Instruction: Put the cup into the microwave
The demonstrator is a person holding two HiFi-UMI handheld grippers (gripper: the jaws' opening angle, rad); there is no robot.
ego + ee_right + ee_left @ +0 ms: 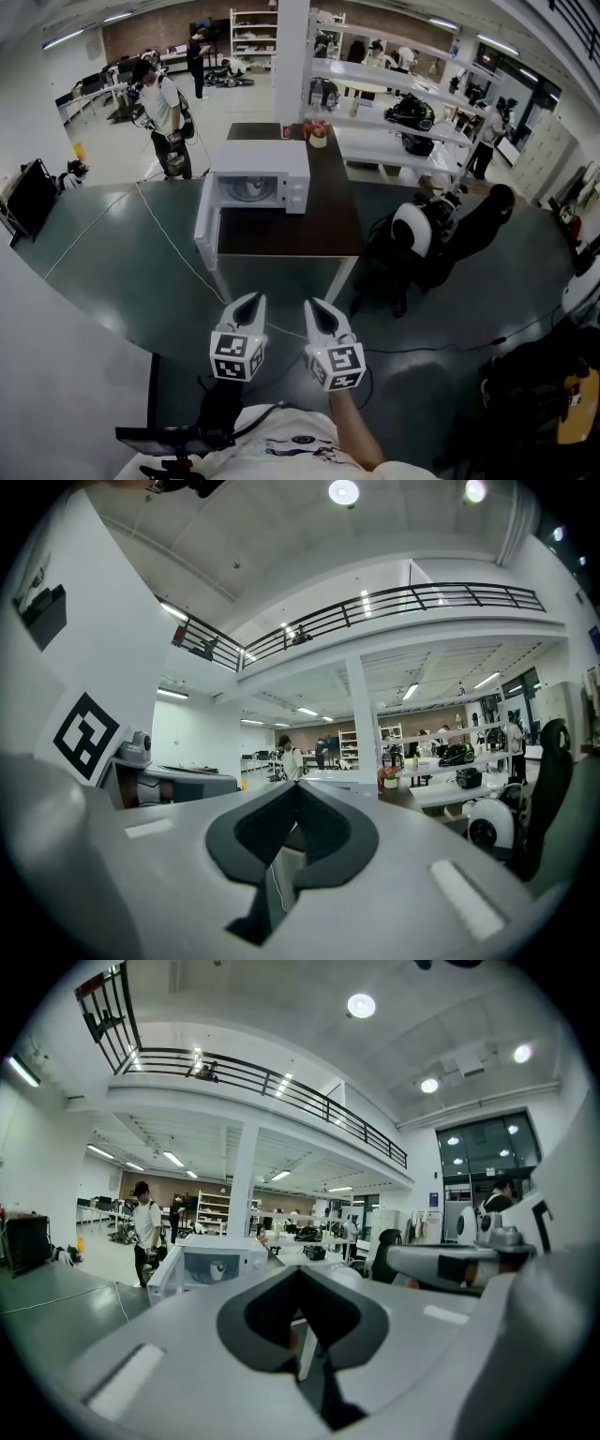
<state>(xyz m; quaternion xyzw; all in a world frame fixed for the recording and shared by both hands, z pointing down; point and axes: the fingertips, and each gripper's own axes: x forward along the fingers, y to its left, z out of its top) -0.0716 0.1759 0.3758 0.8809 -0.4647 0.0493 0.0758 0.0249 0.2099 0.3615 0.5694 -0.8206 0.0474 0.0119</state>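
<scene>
Nearest, the left gripper [253,302] and the right gripper [313,306] are hovering side by side over the dark floor, each with its jaws pressed together and nothing between them. Farther off, the microwave [262,173] is sitting on the left side of a dark table [309,230], its door [204,225] hanging open to the left. What looks like the cup [287,131], small and red, is standing at the table's far end beyond the microwave, just left of a flower pot [319,137].
</scene>
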